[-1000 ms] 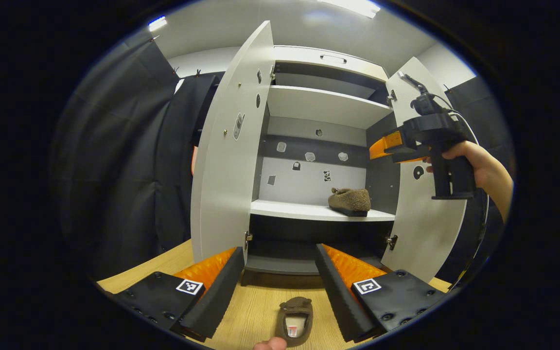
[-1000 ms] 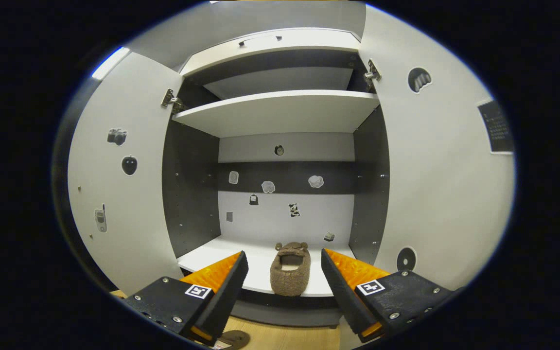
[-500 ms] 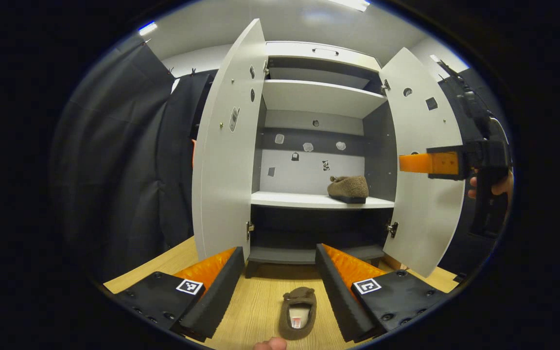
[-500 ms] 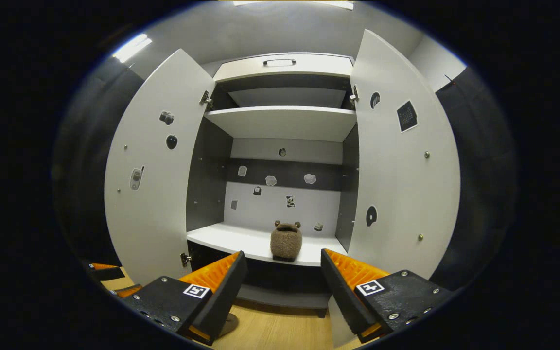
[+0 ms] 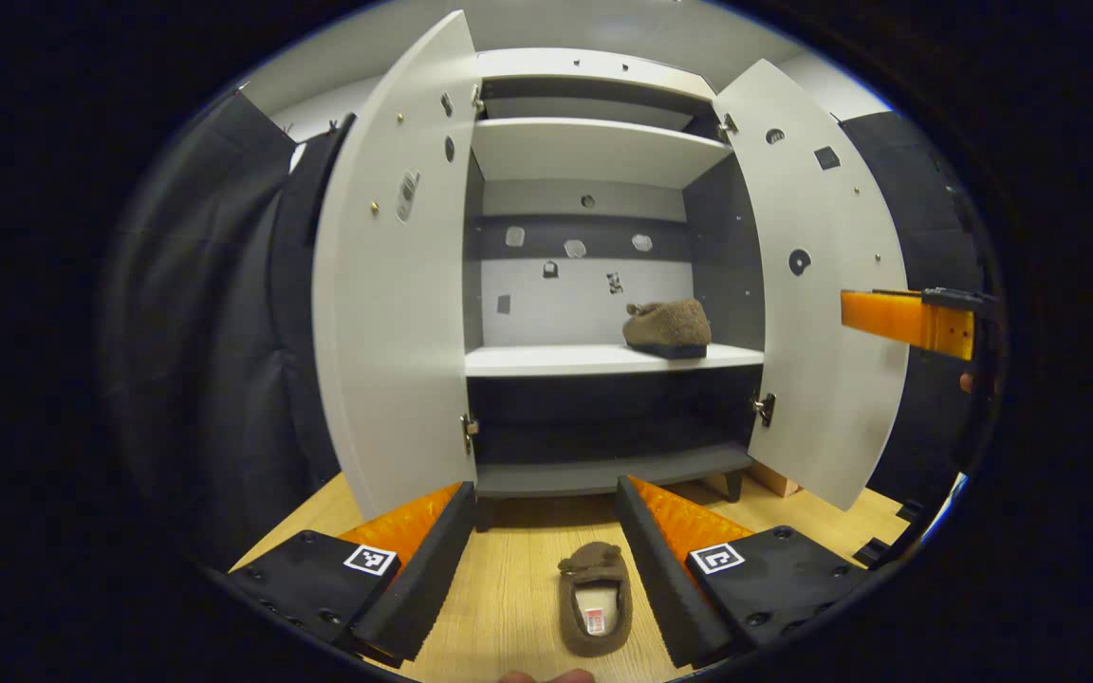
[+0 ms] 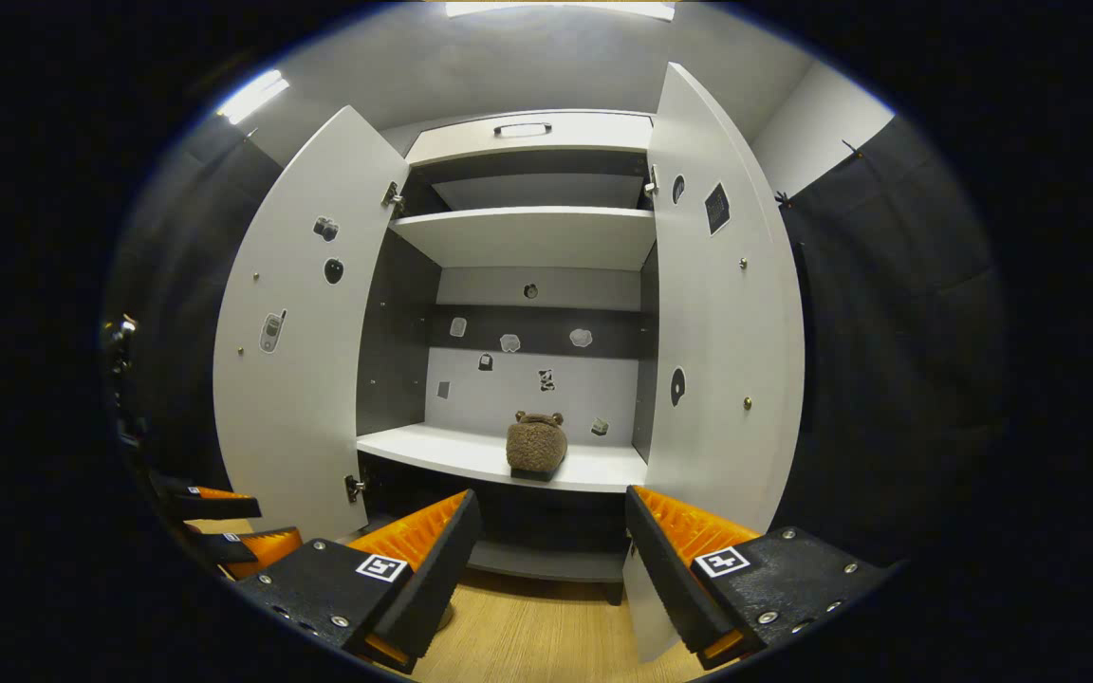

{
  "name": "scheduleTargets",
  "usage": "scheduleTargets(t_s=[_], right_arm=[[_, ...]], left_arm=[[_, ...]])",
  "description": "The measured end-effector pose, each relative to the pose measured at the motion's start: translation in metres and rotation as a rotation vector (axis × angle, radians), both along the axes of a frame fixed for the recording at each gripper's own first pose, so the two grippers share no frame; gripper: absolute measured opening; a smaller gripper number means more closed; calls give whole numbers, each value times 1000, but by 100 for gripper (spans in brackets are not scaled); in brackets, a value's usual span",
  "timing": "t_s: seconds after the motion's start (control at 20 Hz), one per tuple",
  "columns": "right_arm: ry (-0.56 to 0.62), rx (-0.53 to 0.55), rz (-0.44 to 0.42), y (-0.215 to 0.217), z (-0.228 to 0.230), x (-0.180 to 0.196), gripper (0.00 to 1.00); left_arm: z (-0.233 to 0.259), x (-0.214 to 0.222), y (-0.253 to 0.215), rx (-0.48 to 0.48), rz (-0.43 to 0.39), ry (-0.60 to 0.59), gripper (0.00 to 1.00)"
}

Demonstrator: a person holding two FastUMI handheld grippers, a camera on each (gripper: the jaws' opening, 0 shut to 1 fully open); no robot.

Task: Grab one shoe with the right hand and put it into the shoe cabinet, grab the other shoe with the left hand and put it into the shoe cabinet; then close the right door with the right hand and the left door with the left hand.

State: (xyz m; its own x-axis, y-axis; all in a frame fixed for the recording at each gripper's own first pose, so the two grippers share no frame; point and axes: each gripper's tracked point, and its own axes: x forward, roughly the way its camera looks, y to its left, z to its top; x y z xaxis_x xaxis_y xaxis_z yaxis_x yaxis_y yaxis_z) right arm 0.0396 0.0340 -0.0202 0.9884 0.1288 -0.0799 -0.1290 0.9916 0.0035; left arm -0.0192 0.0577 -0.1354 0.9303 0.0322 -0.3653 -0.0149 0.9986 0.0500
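Left gripper (image 5: 542, 560) hangs low over the light wooden floor (image 5: 509, 607) with its jaws spread wide and nothing between them; the fuzzy brown slipper on the floor (image 5: 594, 598) lies just ahead, between the two fingers but untouched, toe toward the cabinet. Right gripper (image 6: 546, 569) is likewise spread and empty, held back from the tall white shoe cabinet (image 6: 527, 237) and facing its interior. One matching brown slipper on the shelf (image 6: 535, 444) already sits on the white middle shelf (image 6: 433, 451), toward its right side. So the first placement looks finished. Remaining, by my reading: the left side must pick up the floor slipper and shelve it, then both doors need shutting, since the left door (image 5: 395, 313) and right door (image 5: 822, 313) stand fully swung out.
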Motion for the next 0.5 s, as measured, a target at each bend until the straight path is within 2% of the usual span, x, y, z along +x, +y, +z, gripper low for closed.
scheduleTargets(t_s=[0.1, 0.15, 0.2, 0.3, 0.5], right_arm=[[15, 14, 3, -1, -6, -4, 94], [20, 19, -1, -2, -8, -6, 98], [27, 19, -1, -3, -11, -8, 94], [33, 3, -12, -8, -13, -12, 94], [55, -16, -39, -20, -22, -19, 94]], left_arm=[[-51, -2, 4, -12, -7, 145, 97], [-77, -3, 3, -29, -27, 218, 97], [-104, -5, -2, -50, -50, 282, 95], [-149, -10, 1, -80, -65, 377, 90], [-202, -4, 9, -110, -71, 496, 92]])
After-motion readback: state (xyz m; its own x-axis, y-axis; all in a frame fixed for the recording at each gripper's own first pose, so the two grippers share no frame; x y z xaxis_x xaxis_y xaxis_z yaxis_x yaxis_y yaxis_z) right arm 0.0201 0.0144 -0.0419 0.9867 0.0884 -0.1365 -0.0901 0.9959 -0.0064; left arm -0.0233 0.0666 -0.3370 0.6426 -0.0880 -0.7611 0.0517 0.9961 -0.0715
